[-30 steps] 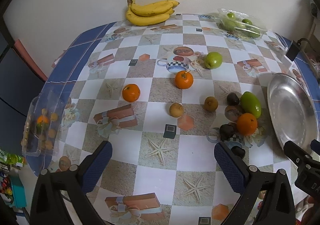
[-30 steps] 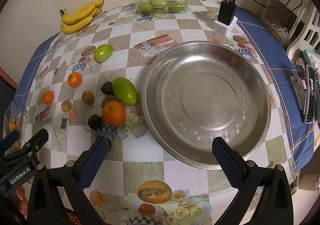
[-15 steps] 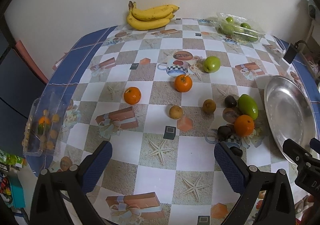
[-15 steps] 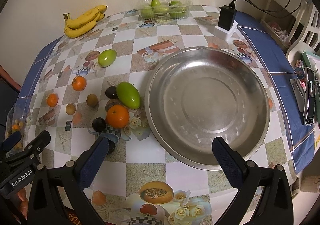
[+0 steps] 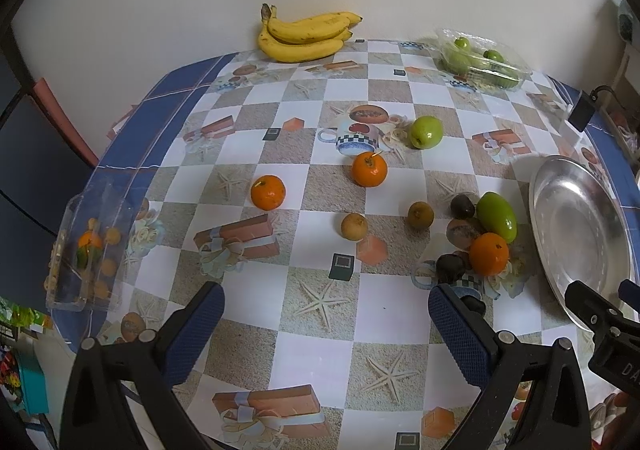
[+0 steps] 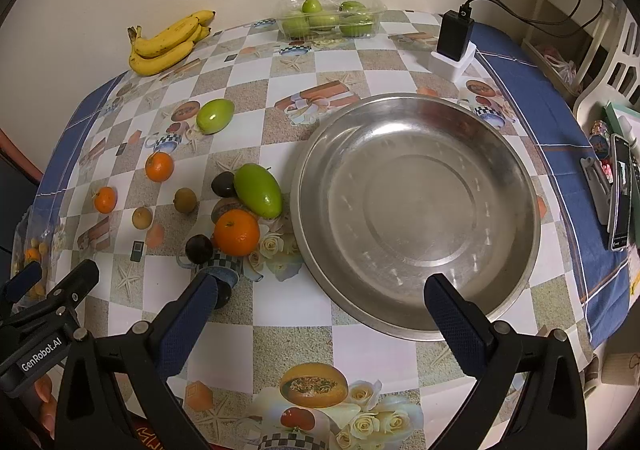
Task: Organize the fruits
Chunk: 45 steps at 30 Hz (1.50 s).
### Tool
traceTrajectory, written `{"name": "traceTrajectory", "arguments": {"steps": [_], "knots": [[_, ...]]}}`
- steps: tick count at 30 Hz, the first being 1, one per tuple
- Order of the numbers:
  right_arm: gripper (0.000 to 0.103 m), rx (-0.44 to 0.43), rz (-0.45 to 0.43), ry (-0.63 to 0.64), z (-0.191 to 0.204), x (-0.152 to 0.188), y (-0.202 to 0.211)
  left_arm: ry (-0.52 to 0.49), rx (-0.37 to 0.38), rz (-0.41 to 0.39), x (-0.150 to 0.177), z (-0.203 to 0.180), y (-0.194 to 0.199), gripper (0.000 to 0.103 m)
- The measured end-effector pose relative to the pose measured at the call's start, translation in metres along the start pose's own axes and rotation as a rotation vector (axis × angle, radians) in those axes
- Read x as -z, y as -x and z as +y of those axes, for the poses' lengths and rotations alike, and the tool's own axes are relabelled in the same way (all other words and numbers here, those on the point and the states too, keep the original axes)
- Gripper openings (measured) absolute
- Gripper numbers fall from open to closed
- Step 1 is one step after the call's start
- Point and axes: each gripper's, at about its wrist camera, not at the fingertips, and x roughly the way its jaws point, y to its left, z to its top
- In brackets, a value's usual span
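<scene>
Loose fruit lies on the patterned table: three oranges [image 5: 268,192], [image 5: 369,169], [image 5: 489,253], a green mango [image 5: 496,216], a green apple [image 5: 426,132], two brown kiwis [image 5: 354,226] and dark small fruits [image 5: 450,268]. A large empty steel bowl [image 6: 416,210] sits to their right, also in the left wrist view [image 5: 580,230]. My left gripper [image 5: 326,324] is open and empty above the table's near edge. My right gripper [image 6: 320,316] is open and empty, just before the bowl's near rim; its left finger hides part of a dark fruit.
Bananas [image 5: 306,36] and a clear box of green fruit [image 6: 330,16] lie at the far edge by the wall. A clear box with small oranges [image 5: 90,250] sits at the left edge. A black charger [image 6: 454,36] and a phone [image 6: 620,190] lie right.
Both grippers have pulled back and up a little, so the fruit and the bowl look smaller and farther. Nothing on the table has moved.
</scene>
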Motion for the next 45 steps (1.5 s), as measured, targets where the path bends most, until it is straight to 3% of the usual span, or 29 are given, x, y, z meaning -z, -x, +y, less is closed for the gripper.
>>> {"name": "traceTrajectory", "arguments": {"steps": [27,33,39,45], "knots": [[0.103,0.009,0.019,0.041,0.009,0.001,-0.003,0.013,0.006,-0.025,0.0,0.006,0.006,0.103],[0.103,-0.048,0.015,0.112,0.024,0.001,-0.003,0.047,0.064,-0.036,-0.006,0.016,0.008,0.103],[0.103,-0.088,0.022,0.167,0.043,0.0,-0.004,0.038,0.055,-0.055,-0.014,0.017,0.009,0.103],[0.103,-0.113,0.061,0.177,0.054,-0.005,-0.012,0.033,0.059,0.035,-0.026,0.016,-0.006,0.103]]}}
